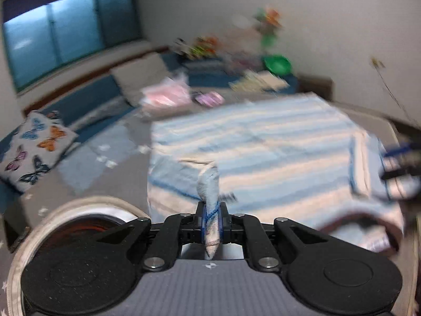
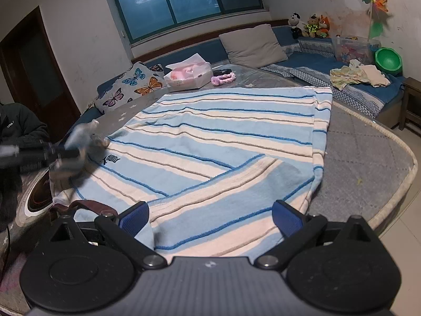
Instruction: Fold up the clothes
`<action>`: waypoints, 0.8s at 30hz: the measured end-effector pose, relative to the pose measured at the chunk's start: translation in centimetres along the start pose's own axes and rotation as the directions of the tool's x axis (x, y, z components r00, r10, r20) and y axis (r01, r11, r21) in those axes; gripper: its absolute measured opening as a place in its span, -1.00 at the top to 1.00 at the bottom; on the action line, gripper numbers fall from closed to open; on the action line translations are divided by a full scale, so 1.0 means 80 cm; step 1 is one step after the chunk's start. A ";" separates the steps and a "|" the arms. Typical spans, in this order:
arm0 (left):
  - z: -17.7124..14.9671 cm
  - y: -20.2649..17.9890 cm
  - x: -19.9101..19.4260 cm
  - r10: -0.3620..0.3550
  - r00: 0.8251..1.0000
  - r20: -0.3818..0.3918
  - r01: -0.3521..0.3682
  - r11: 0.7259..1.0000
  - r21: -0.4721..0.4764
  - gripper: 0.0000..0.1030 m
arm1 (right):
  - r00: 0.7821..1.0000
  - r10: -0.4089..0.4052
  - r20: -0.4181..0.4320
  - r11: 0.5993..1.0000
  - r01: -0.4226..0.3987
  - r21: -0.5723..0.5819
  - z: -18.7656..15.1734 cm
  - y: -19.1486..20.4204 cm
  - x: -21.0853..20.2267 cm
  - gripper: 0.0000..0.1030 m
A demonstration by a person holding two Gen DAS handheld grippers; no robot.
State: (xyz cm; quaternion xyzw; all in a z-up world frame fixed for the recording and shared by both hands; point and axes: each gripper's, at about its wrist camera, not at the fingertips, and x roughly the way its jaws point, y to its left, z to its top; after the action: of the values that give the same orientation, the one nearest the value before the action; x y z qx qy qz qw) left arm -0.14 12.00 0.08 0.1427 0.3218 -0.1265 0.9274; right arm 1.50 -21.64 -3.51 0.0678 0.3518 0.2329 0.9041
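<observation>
A blue and cream striped top (image 2: 210, 131) lies spread on the round grey-covered table (image 2: 368, 158), one sleeve folded across its near part. My left gripper (image 1: 211, 210) is shut on a pinched-up bunch of the top's fabric at its left edge, and the cloth rises in a ridge between the fingers. In the right wrist view that left gripper (image 2: 76, 152) is a blur at the garment's left side. My right gripper (image 2: 210, 218) stands open over the near hem. The striped cloth lies between its blue pads (image 2: 134, 218) without being pressed.
A pink tissue pack (image 2: 188, 75) and a pink hair band (image 2: 223, 77) lie at the table's far side. A round hob (image 2: 36, 194) sits at the table's left edge. A blue sofa holds a butterfly cushion (image 2: 129, 87), a grey cushion (image 2: 252, 44) and loose clothes (image 2: 355, 75). A person's dark sleeve (image 2: 18, 131) is at left.
</observation>
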 end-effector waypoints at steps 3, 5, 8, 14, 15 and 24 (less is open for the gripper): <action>-0.012 -0.001 0.002 -0.025 0.998 -0.053 0.027 0.999 0.041 0.75 | 1.000 0.005 -0.008 1.000 -0.005 -0.001 0.002 -0.001 0.000 -0.97; -0.017 0.002 -0.001 -0.032 0.997 -0.074 0.036 0.998 0.054 0.72 | 1.000 0.011 -0.017 1.000 -0.011 0.004 0.003 -0.001 -0.002 -0.96; -0.018 0.013 -0.008 -0.062 0.995 -0.078 0.066 0.997 0.049 0.53 | 1.000 0.016 -0.026 1.000 -0.016 0.008 0.006 0.000 -0.005 -0.96; 0.003 0.030 -0.028 -0.063 0.998 -0.011 0.063 0.996 0.061 0.27 | 1.000 -0.001 -0.023 1.000 0.000 -0.031 0.011 0.006 -0.012 -0.90; 0.009 0.035 -0.027 -0.054 0.999 0.003 0.054 0.997 0.051 0.27 | 1.000 -0.015 -0.021 0.999 0.014 -0.047 0.012 0.008 -0.013 -0.90; 0.026 0.051 0.044 -0.011 0.998 -0.058 0.011 1.000 0.012 0.31 | 0.993 -0.116 -0.006 0.989 0.115 -0.089 0.028 0.002 0.001 -0.46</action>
State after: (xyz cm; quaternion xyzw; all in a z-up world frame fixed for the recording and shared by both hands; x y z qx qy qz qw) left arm 5.03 14.54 0.18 0.1503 0.3487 -0.1294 0.9160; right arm 2.99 -21.36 -1.87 0.0057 0.3495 0.1958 0.9162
